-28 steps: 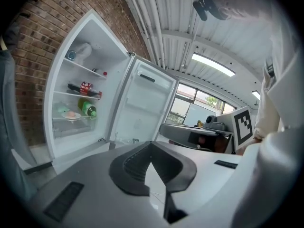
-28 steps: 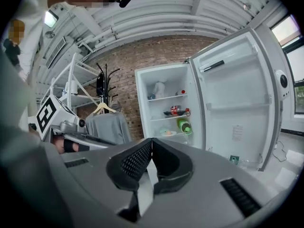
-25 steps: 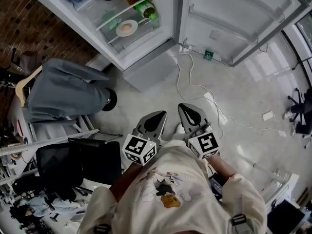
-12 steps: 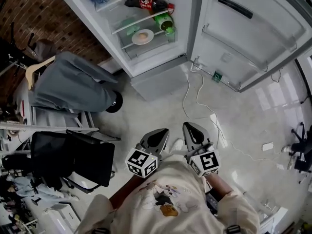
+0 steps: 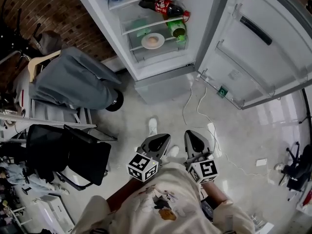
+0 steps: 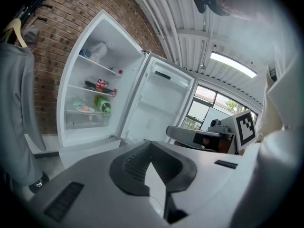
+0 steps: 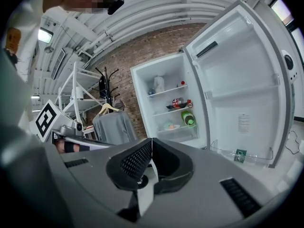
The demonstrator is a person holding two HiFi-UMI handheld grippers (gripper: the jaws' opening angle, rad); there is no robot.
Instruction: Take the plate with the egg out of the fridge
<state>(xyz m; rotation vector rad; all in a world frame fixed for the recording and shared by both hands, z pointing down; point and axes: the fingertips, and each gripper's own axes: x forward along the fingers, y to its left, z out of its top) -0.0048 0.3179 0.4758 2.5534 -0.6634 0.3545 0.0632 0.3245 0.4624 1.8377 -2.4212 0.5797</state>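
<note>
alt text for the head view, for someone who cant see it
Seen from above, a person stands back from an open fridge, holding the left gripper and right gripper low in front, jaws together and empty. A plate with an egg sits on a shelf beside a green bottle, a cola bottle on the shelf above.

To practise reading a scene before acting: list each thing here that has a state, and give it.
fridge door: wide open
plate: on a fridge shelf, egg on it
cola bottle: lying on its side
green bottle: lying on its side
left gripper: shut, empty
right gripper: shut, empty
</note>
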